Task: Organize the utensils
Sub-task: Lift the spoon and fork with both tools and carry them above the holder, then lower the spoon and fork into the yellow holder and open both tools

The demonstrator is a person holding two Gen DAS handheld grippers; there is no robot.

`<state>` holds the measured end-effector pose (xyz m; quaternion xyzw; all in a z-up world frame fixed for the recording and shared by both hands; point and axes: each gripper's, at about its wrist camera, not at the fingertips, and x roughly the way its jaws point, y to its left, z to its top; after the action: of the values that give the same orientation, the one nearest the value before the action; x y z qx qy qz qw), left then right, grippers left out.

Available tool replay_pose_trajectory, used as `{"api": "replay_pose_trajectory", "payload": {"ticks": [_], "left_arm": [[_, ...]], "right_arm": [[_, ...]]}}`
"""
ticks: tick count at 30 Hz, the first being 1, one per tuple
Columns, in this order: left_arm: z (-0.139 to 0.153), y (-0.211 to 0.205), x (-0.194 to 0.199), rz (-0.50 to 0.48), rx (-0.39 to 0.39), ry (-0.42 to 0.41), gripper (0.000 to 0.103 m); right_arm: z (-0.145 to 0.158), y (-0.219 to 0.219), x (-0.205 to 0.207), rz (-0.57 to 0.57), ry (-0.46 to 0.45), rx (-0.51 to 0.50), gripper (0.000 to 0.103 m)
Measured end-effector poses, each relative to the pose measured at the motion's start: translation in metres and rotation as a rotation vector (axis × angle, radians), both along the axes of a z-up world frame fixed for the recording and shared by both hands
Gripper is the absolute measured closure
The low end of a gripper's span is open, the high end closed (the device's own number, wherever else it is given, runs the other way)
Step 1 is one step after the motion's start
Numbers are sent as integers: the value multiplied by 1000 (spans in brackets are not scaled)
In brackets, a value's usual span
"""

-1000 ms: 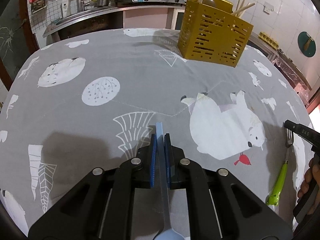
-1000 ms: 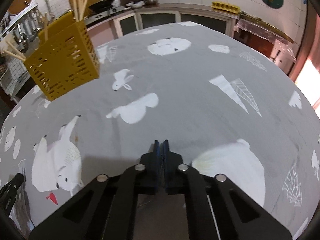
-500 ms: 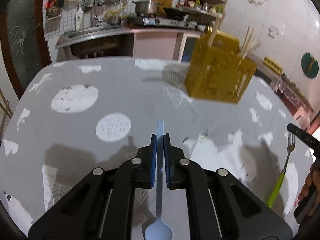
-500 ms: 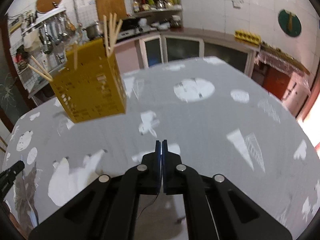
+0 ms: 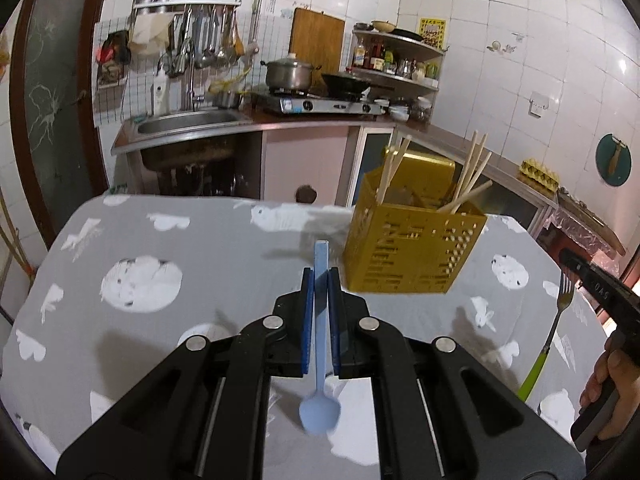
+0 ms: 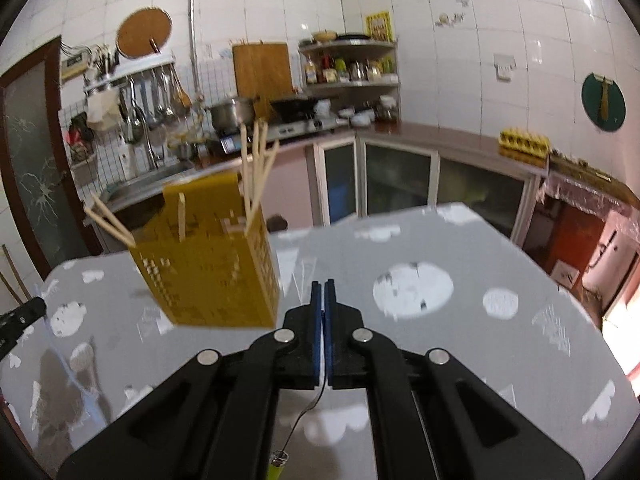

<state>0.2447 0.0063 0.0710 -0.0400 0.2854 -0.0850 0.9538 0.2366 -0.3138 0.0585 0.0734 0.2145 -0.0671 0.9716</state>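
- Left tongs (image 5: 319, 276) pinch a blue spoon (image 5: 319, 364) by the handle, bowl hanging toward the camera, above the counter (image 5: 160, 320).
- Right tongs (image 6: 323, 288) pressed together on a green-handled fork (image 5: 554, 332), tines up.
- Yellow holder (image 5: 412, 248) with chopsticks (image 5: 472, 176) stands ahead on the counter.

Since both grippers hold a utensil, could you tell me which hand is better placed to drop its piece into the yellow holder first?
Probably left: the left gripper, shut on the blue spoon, sits just before the yellow holder.
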Motion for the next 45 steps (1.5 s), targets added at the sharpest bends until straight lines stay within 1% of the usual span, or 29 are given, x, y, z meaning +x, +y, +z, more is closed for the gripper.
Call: {"api": "replay_pose_trajectory", "payload": {"ticks": [7,14,19,22,28,32,35,38,42,45], "left_arm": [[15,-16,11,-25,-14,-48,97],[39,-25,19,-63,-37,-99,97],[66,-29,24,-92,-58,-138,97],[88,-31,30,-112,-69,-165,97],[127,-44,41,-143,-63,-237,97],[145,-57,57,-155,-35,-280,97],[146,-68,76,-161,1,-290,97],[134,-76,95,-163,33,-290,97],[106,-76,121,-168,22,-251,98],[80,-77,135,-172,33,-220,97]], "right_arm": [[28,0,1,6,-121,-67,102],[53,-5,17,7,-186,-107,102],[74,-2,28,5,-247,-153,102],[91,-2,36,1,-288,-171,102],[116,5,59,-5,-355,-213,102],[129,13,77,-6,-400,-230,102],[134,17,89,2,-436,-236,102],[132,24,104,10,-461,-250,102],[115,32,122,31,-464,-259,102],[100,40,129,50,-462,-282,102]]}}
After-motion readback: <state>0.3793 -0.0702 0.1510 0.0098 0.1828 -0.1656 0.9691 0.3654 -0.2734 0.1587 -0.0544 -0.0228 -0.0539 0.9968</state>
